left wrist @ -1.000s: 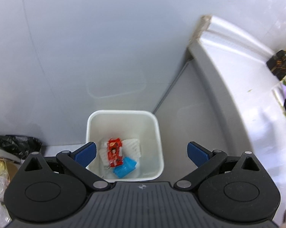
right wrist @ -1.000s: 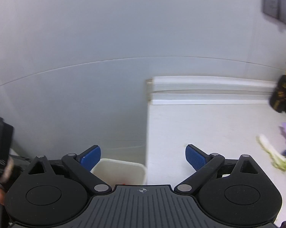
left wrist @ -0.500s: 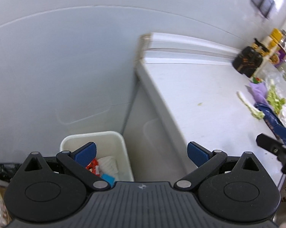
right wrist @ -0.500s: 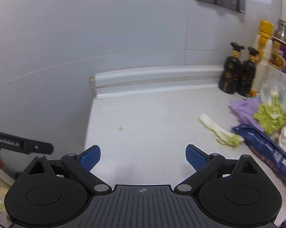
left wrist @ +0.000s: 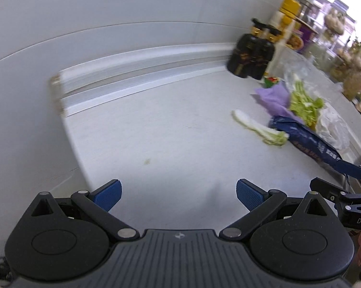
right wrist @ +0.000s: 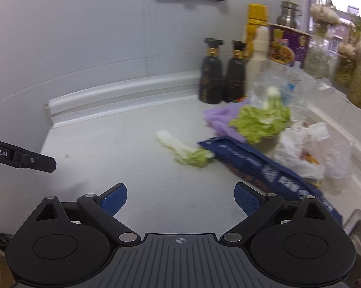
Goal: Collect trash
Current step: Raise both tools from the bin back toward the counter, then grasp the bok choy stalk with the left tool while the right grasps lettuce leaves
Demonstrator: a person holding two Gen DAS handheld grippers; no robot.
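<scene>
Trash lies on the white counter (right wrist: 123,144): a cabbage stalk (right wrist: 183,150), a dark blue wrapper (right wrist: 264,168), a purple wrapper (right wrist: 220,117), loose green leaves (right wrist: 262,122) and a crumpled white plastic bag (right wrist: 305,148). In the left wrist view I see the stalk (left wrist: 259,129), the blue wrapper (left wrist: 312,144) and the leaves (left wrist: 305,105) at the right. My left gripper (left wrist: 178,195) is open and empty over the counter's near part. My right gripper (right wrist: 180,199) is open and empty, short of the stalk.
Two dark bottles (right wrist: 222,72), a yellow-capped bottle (right wrist: 256,28), a purple carton (right wrist: 288,48) and jars (right wrist: 348,69) stand at the back right. The counter's left edge (left wrist: 72,148) drops off. The left gripper's body (right wrist: 22,156) shows at the left of the right wrist view.
Both grippers have swung right, from the white bin on the floor beside the counter to over the counter. The bin has left view and the trash pile has come in. Both stay open.
</scene>
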